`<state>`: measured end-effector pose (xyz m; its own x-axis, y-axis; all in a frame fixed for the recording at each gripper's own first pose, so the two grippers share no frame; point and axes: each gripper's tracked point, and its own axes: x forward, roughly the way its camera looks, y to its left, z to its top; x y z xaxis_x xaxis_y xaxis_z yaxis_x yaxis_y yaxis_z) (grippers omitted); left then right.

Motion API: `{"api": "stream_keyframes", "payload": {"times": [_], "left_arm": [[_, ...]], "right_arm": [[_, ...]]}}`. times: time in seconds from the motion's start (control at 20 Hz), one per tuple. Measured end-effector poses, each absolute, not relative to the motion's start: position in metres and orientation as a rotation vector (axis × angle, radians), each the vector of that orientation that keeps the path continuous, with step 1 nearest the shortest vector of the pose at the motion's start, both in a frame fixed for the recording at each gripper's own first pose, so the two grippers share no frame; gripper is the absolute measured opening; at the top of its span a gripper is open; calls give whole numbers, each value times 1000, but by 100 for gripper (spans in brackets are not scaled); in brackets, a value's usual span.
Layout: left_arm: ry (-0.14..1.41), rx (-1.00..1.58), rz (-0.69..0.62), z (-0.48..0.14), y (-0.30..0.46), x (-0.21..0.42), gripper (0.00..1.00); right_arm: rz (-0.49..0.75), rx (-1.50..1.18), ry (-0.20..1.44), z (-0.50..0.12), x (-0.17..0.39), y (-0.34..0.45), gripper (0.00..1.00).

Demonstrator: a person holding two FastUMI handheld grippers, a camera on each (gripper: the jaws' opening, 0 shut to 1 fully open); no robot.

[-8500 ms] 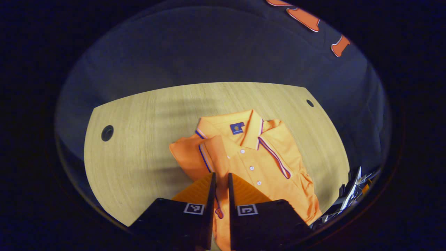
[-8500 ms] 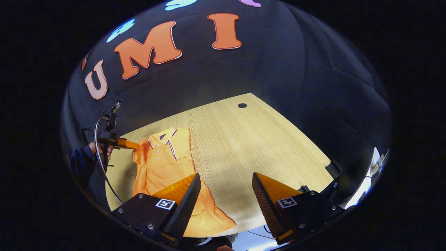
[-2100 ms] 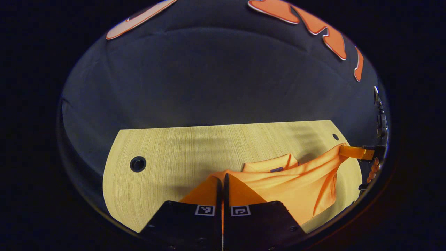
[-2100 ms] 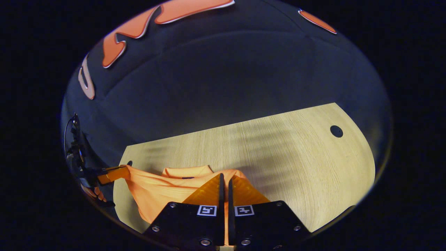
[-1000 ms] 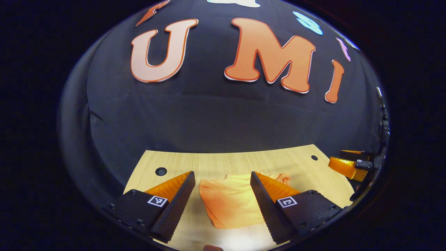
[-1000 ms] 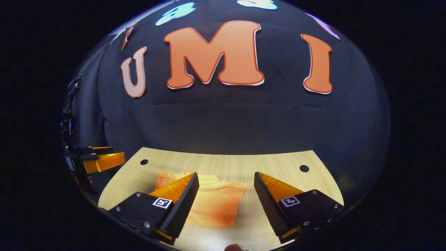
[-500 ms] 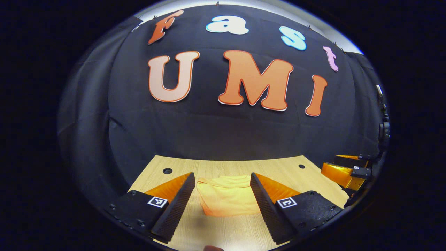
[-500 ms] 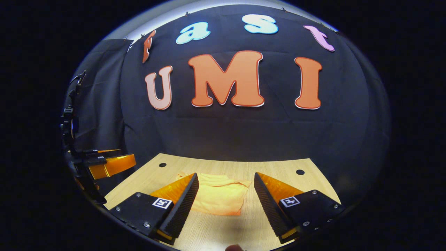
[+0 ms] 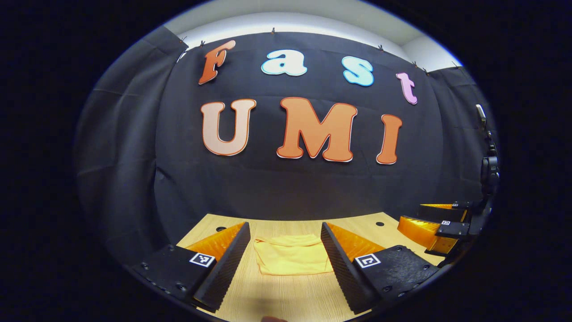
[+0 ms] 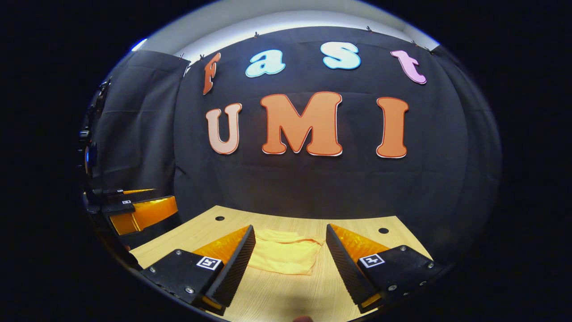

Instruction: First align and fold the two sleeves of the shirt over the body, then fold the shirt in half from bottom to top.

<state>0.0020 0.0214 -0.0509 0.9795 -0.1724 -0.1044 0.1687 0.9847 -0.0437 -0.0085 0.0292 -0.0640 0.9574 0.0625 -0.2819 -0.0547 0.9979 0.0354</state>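
Note:
The orange shirt [image 9: 290, 260] lies folded into a compact rectangle on the wooden table [image 9: 286, 296], flat and free of both grippers. My left gripper [image 9: 284, 226] is open and lifted back from the shirt, which shows between its fingers. In the right gripper view the folded shirt [image 10: 283, 257] lies ahead on the table [image 10: 286, 290], framed by the open right gripper [image 10: 290, 227], which holds nothing. The right gripper [image 9: 431, 226] also appears at the right edge of the left gripper view. The left gripper [image 10: 138, 210] hangs at the left edge of the right gripper view.
Two round cable holes [image 10: 219, 218] [image 10: 383, 230] sit near the table's far corners. The black cloth wall rises right behind the table's far edge. Bare wood lies in front of the shirt and on both sides of it.
Both grippers let go of the shirt, opened, and drew back and upward. The shirt now lies folded in half and looks smaller and farther off than half a second ago.

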Motion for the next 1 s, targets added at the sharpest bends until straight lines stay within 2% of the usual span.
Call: {"api": "stream_keyframes", "payload": {"times": [1.0], "left_arm": [[87,15,-184,-66,8,-11,98]], "right_arm": [[56,34,271,-61,-7,23,96]]}}
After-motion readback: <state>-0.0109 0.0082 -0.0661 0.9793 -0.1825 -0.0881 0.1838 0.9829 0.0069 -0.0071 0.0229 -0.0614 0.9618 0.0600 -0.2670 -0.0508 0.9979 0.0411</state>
